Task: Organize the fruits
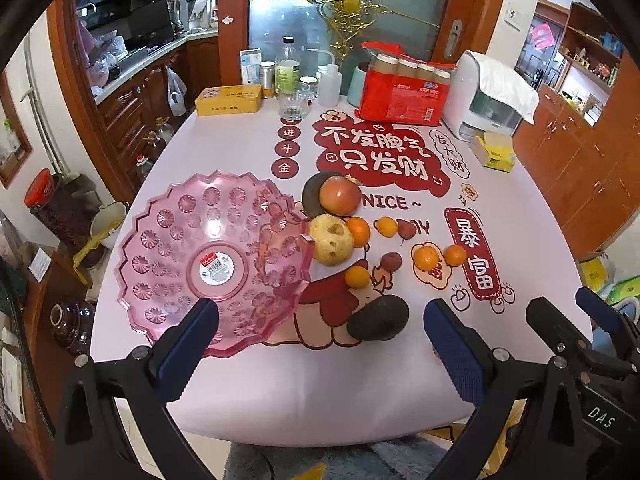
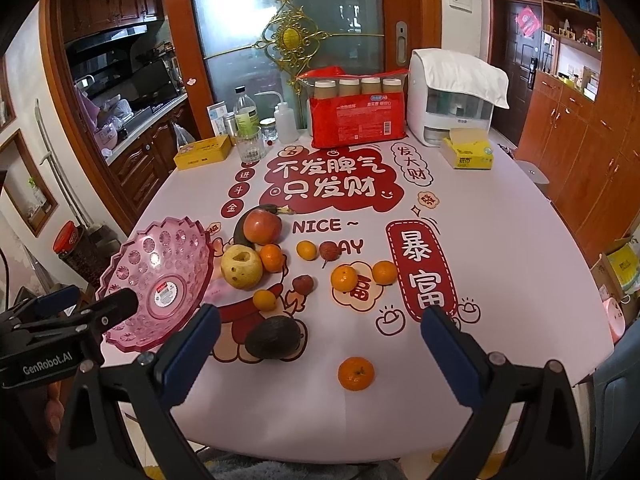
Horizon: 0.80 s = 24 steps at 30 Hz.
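Observation:
A pink plastic fruit bowl [image 1: 200, 256] [image 2: 160, 284] stands empty at the table's left. Loose fruit lies right of it: a red apple [image 1: 340, 195] [image 2: 263, 226], a yellow pear [image 1: 331, 240] [image 2: 241, 266], a dark avocado [image 1: 378, 318] [image 2: 273, 337], several small oranges [image 1: 426, 258] [image 2: 344, 279], lychees [image 1: 390, 262] [image 2: 302, 284]. One orange [image 2: 356, 373] lies alone near the front edge. My left gripper [image 1: 320, 344] is open and empty, above the front edge near the bowl and avocado. My right gripper [image 2: 320, 344] is open and empty, in front of the avocado.
At the table's back stand a yellow tin [image 1: 229, 100], a glass [image 1: 294, 106], bottles [image 1: 287, 68], a red drink pack [image 1: 404, 88], a white appliance [image 1: 480, 100] and a tissue box [image 1: 494, 154]. Wooden cabinets [image 2: 580, 152] stand to the right.

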Available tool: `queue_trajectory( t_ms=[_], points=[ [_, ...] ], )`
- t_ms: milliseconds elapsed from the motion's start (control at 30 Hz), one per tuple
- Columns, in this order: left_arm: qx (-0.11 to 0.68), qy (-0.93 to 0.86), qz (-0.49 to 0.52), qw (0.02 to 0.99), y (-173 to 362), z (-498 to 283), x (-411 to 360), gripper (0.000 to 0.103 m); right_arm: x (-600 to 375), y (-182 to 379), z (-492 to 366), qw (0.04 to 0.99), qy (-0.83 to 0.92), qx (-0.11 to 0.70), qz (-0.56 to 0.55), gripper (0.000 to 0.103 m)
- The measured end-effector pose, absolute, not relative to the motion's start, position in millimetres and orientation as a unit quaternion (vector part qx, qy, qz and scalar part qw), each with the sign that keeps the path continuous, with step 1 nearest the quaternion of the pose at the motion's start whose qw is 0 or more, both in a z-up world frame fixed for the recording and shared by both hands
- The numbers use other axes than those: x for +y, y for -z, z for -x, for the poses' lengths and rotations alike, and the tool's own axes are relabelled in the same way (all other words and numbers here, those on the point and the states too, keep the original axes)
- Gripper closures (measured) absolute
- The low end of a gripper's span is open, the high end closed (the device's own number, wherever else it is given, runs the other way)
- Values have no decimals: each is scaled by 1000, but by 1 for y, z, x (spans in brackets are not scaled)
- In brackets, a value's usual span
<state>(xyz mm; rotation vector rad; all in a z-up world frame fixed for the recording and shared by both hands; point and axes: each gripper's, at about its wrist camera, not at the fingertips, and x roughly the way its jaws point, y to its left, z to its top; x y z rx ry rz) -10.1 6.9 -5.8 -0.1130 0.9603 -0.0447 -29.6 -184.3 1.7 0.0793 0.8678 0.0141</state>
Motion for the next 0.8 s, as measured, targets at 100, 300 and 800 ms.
queue_trajectory(
  t_ms=[100,300,800],
  points=[
    [461,24,52,886,5,12,5,1,-184,-2,30,906,-6,420,-39,2],
    [458,35,60,886,2,13,4,3,-184,-1,30,907,-7,420,-39,2],
    [460,35,53,885,2,11,-3,3,-184,1,33,907,-10,419,-33,2]
  ],
)
